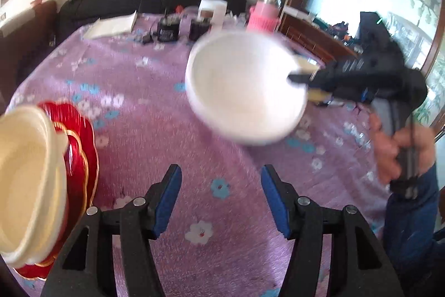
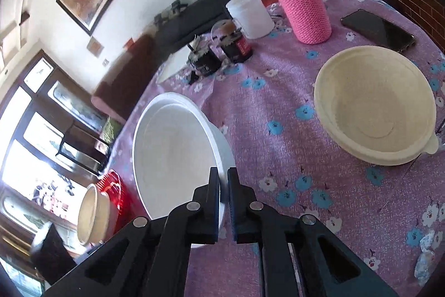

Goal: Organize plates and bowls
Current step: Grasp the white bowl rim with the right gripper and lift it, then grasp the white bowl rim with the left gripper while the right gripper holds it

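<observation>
Bowl [image 2: 172,155] held off table [image 2: 292,130] by rim, clamped between fingers of right gripper [image 2: 224,183], tilted. Second bowl [image 2: 375,107] set on table, near right edge. Phone [image 2: 378,29] laid behind second bowl, toward far right corner. Bottle [image 2: 303,7], jar [image 2: 250,16] and small containers [image 2: 222,52] lined along far edge. Stacked bowls [image 1: 25,180] placed on plates [image 1: 83,146] at near left edge.

Your white bowl [image 2: 178,157] hangs tilted above the table's middle, rim pinched. A cream bowl [image 2: 375,107] sits upright near the right edge. More cream bowls [image 1: 25,185] rest nested on red plates [image 1: 83,146] at the left edge.
</observation>
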Tool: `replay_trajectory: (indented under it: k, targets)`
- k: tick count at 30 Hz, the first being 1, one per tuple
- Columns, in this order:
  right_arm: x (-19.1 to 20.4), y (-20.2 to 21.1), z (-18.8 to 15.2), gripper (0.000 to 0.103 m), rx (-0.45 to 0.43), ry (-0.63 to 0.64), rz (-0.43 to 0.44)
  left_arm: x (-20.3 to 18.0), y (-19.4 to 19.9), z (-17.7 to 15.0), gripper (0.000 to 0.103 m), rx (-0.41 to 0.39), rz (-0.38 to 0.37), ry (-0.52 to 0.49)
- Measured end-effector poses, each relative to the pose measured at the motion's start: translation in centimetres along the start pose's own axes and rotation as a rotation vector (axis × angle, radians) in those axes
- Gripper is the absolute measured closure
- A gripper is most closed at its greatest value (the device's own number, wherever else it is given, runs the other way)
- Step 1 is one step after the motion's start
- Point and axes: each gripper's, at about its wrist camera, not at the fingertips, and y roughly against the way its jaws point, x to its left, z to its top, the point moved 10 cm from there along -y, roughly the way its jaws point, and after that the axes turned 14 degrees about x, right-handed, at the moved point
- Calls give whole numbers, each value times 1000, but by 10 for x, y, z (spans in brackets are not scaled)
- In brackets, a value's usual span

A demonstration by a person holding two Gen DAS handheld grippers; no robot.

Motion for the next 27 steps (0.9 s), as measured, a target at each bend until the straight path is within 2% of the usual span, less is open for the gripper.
replay_trajectory:
  k: [1, 4, 5, 9, 15, 17, 19, 20, 21, 22, 25, 27]
  targets:
    - [0, -7, -4, 93, 25, 5, -11, -2, 1, 4, 36, -9, 3, -1]
    - [-3, -14, -7, 93, 48, -11, -27, 0, -8, 20, 36, 2, -7, 26]
    - [-4, -13, -5, 93, 40, -9, -38, 1, -13, 27, 36, 4, -5, 37]
    - [-7, -4, 1, 76, -19, -3, -86, 11, -29, 52, 36, 7, 17, 82]
    - [-15, -5, 6, 74, -29, -23, -114, 13, -45, 80, 36, -13, -3, 97]
    - [-18, -7, 6, 74, -24, -28, -125, 15, -56, 87, 41, -10, 7, 99]
    - [-20, -10, 6, 74, -19, -32, -129, 14, -64, 88, 61, -6, 10, 90]
    - [-21, -11, 6, 74, -18, -35, -134, 14, -67, 88, 66, -8, 23, 83]
    - [-22, -12, 6, 74, -17, -36, -142, 15, -70, 88, 76, -13, 33, 75]
    - [-23, -13, 5, 74, -18, -38, -151, 16, -73, 88, 80, -12, 34, 72]
    - [-24, -17, 3, 74, -11, -40, -159, 16, -76, 86, 80, -13, 30, 62]
    - [-24, -16, 3, 79, -22, -39, -169, 15, -75, 86, 80, -18, 35, 51]
